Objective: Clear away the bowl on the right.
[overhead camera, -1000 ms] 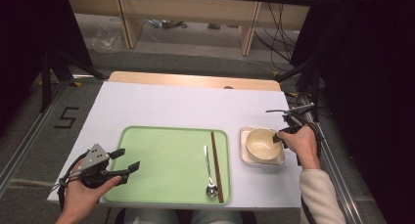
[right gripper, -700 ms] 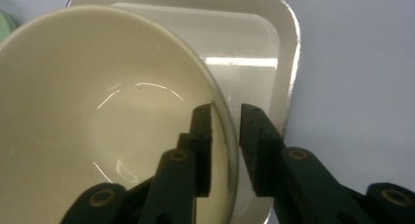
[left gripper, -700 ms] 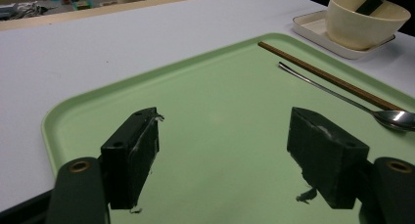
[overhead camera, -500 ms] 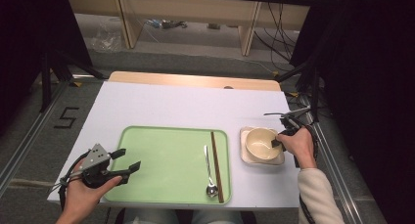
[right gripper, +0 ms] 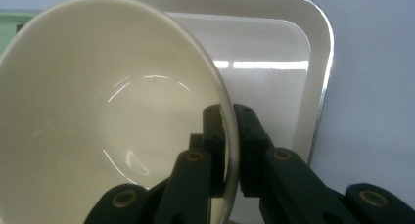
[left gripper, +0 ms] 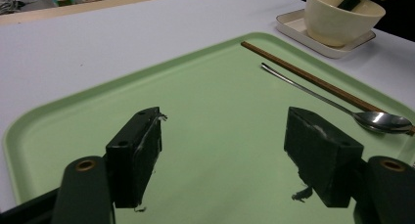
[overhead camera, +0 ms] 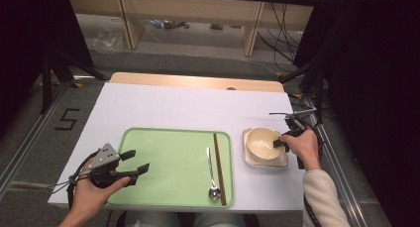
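Now the right hand-held gripper (right gripper: 231,150) has just closed on the bowl (right gripper: 98,111) rim, bowl on its white dish (right gripper: 293,53); left hand-held gripper (left gripper: 225,150) gapes wide over the green tray (left gripper: 205,101).

The right tool (right gripper: 231,150) hides part of the bowl's (right gripper: 98,111) rim, seemingly.
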Available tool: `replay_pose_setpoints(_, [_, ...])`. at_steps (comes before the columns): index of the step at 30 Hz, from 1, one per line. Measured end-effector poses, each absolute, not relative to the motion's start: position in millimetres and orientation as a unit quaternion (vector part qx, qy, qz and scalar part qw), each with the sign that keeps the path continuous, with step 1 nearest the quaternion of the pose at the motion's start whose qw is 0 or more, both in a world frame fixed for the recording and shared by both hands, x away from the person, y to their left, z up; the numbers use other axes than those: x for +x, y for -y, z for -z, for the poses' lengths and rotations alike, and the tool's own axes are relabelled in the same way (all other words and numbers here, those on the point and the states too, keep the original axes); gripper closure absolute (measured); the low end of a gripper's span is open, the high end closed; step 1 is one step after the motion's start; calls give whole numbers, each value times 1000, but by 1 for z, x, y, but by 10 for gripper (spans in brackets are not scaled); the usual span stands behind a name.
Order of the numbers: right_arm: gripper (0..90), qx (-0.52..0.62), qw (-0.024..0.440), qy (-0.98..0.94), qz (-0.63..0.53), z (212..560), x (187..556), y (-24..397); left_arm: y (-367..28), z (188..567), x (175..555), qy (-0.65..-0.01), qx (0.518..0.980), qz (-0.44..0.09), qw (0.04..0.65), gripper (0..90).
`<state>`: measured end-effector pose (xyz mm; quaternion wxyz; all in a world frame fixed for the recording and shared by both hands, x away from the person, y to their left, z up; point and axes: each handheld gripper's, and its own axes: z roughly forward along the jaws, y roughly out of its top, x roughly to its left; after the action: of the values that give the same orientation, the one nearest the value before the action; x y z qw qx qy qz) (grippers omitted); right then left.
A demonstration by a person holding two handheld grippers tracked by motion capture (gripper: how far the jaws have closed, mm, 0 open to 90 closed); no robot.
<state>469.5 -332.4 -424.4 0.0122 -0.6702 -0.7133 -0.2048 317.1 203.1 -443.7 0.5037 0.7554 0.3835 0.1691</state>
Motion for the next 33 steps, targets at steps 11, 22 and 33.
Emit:
replay_pose_setpoints(11, [856, -620, -12, 745, 248, 388, 458, 295, -158, 423, 337, -358, 764, -120, 523, 313])
replay_pose_setpoints(22, [855, -571, -10, 783, 247, 387, 448, 240, -89, 388, 368, -312, 788, -88, 523, 333])
replay_pose_setpoints(33, [856, -552, -2, 802, 229, 391, 438, 203, -57, 389, 396, -346, 804, -59, 480, 336])
